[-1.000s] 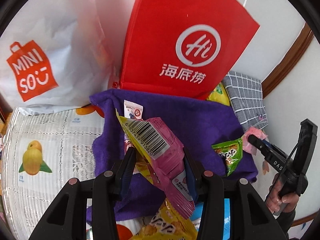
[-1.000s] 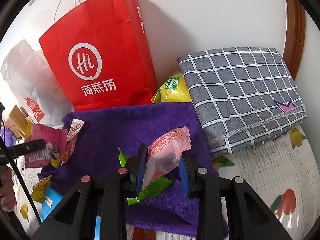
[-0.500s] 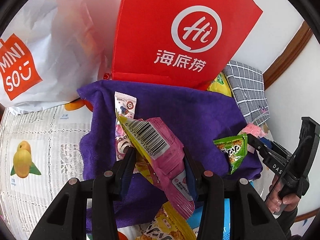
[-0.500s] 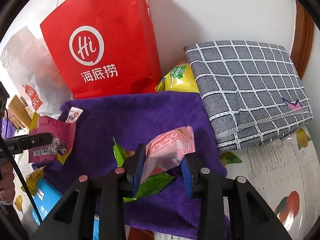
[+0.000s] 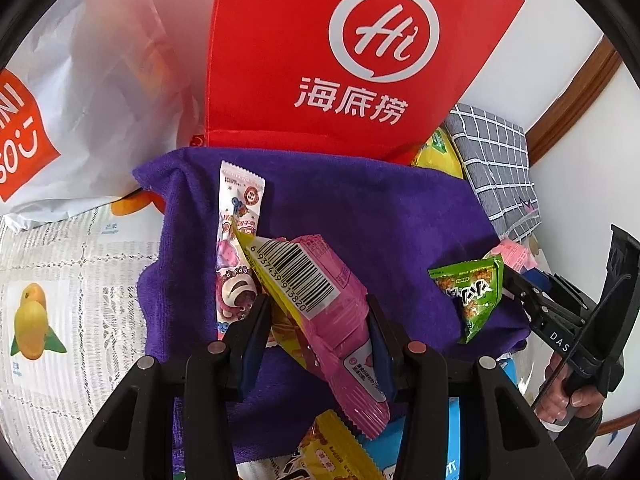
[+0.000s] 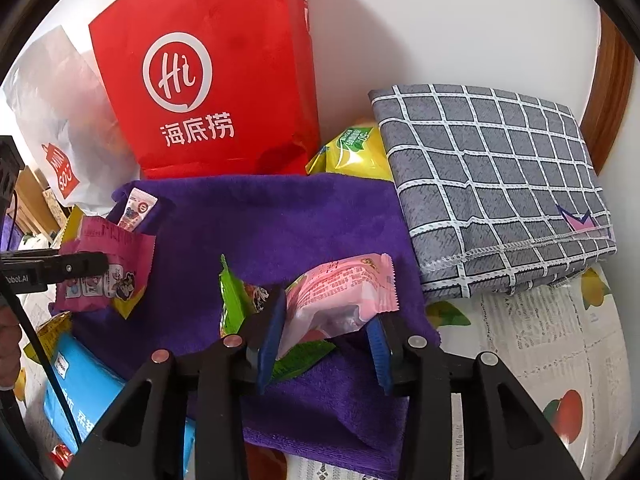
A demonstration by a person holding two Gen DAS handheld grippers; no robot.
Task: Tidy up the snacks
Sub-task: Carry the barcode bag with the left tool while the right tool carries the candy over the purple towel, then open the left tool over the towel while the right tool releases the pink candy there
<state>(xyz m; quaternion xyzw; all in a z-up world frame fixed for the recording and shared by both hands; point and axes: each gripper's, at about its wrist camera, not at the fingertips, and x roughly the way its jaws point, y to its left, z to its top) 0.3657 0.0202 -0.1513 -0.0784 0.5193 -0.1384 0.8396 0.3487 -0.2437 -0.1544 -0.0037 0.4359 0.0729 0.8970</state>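
- Right gripper (image 6: 326, 330): jaws opening, wider than a second ago; light pink packet (image 6: 340, 300) between the pads, leaning on the left pad, clear of the right one. Being let go over the purple towel (image 6: 280, 220).
- Just beside and under it, green packet (image 6: 236, 300) lying on the towel, partly beneath the pink one.
- Left gripper (image 5: 316, 328): clamped as before on the magenta barcode packet (image 5: 316, 300), lower and nearer the towel than a second ago.
- Under its tip, long strip packet (image 5: 236, 248) flat on the towel, more of it in view now.
- Meaning for the task, by judgement: one snack nearly laid down, a second carried in for placing; sorting partway, not finished.
- Near edge: yellow packet (image 5: 332, 452) and blue pack (image 6: 80, 384) off the towel, likely waiting.
- In the way: strip packet below the left load, so a drop there would stack rather than line up.
- Farther back: red paper bag (image 6: 216, 80) upright touching the towel's far edge; white shopping bag (image 5: 80, 100) to its left; yellow-green pouch (image 6: 352, 148) wedged between bag and grey checked cloth (image 6: 492, 184).
- Beneath all, fruit-print tablecloth (image 5: 60, 280).
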